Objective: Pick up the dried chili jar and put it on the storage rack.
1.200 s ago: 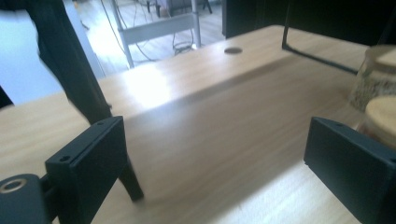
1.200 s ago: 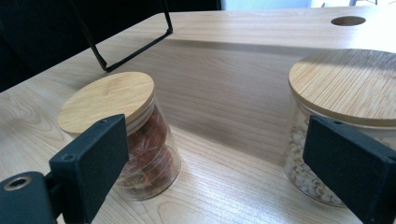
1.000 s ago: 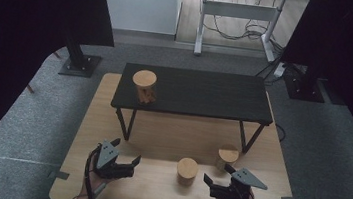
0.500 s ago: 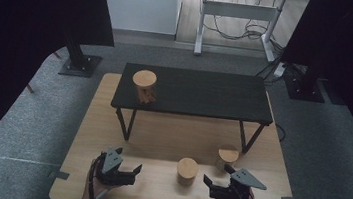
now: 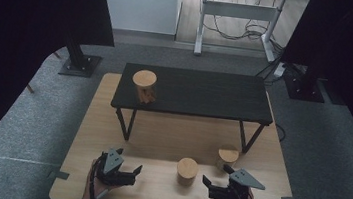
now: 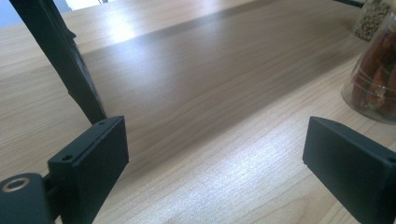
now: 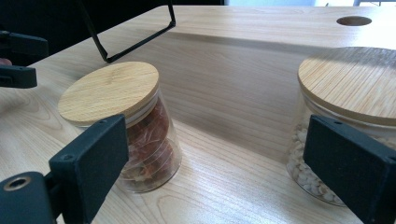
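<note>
Wooden tabletop (image 5: pixel 159 148); bamboo-lidded glass jar (image 7: pixel 122 122)

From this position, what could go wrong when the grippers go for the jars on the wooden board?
1. The right gripper, open, faces two lidded jars standing close together: the jar with reddish contents and the jar with pale grains. Closing on one might bump the other.
2. The jars look like smooth glass, so one could slip or tip.
3. The left gripper approaches from the opposite side; the two grippers might collide.

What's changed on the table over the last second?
The left gripper has drawn back toward the person and sits lower at the table's near edge, jaws open and empty. The right gripper has barely moved, also open. The three jars stay where they were.
</note>
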### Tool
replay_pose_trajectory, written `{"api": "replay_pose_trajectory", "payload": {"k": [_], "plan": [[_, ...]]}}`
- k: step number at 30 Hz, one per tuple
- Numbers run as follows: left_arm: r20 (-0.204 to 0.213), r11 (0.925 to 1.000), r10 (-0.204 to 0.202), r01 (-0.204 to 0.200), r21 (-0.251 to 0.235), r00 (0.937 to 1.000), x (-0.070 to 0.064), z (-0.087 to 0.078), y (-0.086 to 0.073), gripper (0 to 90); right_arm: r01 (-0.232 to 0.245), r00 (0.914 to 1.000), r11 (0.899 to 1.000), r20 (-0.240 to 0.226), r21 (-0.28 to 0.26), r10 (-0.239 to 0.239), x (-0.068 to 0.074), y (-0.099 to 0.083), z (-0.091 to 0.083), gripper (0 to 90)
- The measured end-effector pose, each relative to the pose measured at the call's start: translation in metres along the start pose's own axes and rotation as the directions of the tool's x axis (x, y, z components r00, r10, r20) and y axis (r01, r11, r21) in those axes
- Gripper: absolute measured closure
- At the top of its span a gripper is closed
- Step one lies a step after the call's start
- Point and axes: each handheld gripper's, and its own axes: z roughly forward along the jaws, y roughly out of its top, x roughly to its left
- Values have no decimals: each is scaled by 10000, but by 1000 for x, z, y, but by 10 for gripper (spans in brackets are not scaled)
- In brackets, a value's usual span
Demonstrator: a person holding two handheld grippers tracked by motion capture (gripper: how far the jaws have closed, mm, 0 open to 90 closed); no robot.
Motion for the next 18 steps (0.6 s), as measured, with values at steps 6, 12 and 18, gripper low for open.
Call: {"api": "replay_pose_trajectory", "payload": {"k": [6, 12, 18], "plan": [[-11, 10000, 64, -64, -18, 10000, 0, 0, 0, 66, -13, 10000, 9999, -68, -127, 12, -1, 2, -3, 63], [32, 10000, 2, -2, 9, 10000, 1, 1, -2, 66, 68, 9989, 9997, -467, -251, -80, 0, 4, -6, 64], [73, 10000, 64, -64, 39, 10000, -1, 2, -2, 65, 419, 9958, 9988, -799, -234, -436, 6, 5, -6, 54]]}}
